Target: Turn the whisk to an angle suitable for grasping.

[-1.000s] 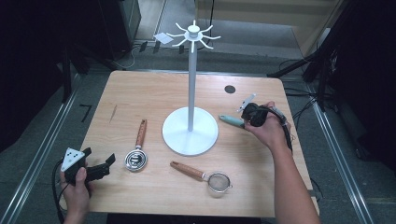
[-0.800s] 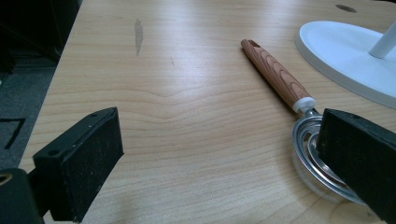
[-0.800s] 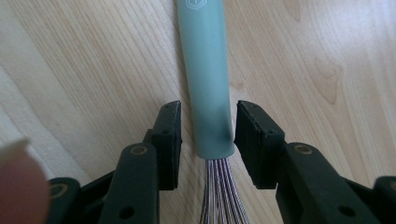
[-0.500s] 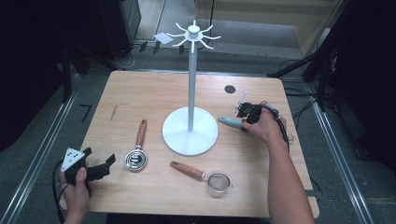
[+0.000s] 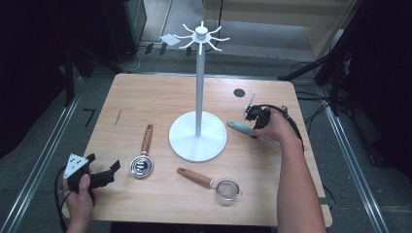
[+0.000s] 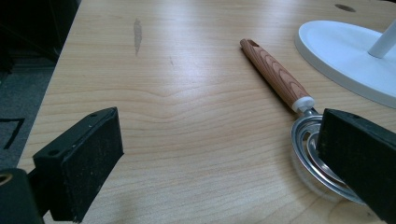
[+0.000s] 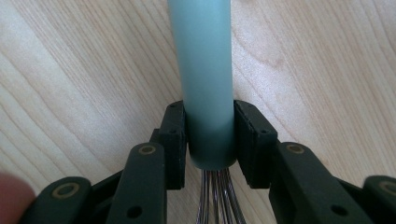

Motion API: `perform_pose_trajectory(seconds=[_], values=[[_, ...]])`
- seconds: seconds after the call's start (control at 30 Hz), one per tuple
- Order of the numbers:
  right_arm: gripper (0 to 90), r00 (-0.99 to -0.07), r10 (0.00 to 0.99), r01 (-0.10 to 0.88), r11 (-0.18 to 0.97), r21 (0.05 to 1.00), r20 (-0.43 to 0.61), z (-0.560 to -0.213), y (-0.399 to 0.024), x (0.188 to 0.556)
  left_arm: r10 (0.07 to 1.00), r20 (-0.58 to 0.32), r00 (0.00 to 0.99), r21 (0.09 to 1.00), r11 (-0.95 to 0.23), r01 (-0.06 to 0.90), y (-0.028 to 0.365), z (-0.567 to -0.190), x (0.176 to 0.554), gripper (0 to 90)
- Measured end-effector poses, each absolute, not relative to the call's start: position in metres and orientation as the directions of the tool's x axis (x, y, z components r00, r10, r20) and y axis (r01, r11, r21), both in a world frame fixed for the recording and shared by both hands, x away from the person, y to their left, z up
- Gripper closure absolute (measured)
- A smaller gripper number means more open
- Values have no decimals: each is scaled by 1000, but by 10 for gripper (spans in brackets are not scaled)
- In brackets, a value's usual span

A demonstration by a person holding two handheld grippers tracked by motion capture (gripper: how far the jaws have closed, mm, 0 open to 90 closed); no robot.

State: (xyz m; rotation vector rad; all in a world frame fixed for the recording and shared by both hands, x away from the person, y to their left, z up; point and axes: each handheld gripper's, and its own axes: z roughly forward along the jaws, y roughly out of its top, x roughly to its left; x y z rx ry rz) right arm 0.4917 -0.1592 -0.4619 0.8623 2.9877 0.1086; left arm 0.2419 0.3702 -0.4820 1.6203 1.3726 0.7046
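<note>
right gripper (image 7: 209,140) has just closed its jaws onto the whisk (image 7: 208,79), pads pressing the pale teal handle, which lies on the table (image 5: 145,97) right of the stand (image 5: 198,133). left gripper (image 5: 94,177) sits wide open, holding nothing, near the coil whisk (image 6: 280,79). pale wood top, a dark smudge, dim room around. no readable writing.

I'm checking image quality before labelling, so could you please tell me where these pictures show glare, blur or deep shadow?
High view: evenly lit light wooden table, surroundings nearly black. Left gripper view: pale glare on the wood, the open left gripper close and soft-edged. Right gripper view: the teal-handled wire whisk is slightly soft, a blurred fingertip at the corner, the right gripper shut on the handle.
</note>
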Motion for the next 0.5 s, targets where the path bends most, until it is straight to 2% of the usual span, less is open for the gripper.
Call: perform_pose_trajectory(seconds=[0.3,0.4,0.5], values=[[709,-816,578,577,816,36,-5,-462,-155,494,966,-114,230,881,-9,472,370,-482,242,9],[713,-785,620,619,785,28,-3,-461,-154,493,966,-112,232,882,-11,471,370,-482,242,9],[713,-789,614,614,789,27,-16,-461,-153,492,966,-113,231,882,-10,471,370,-482,242,9]])
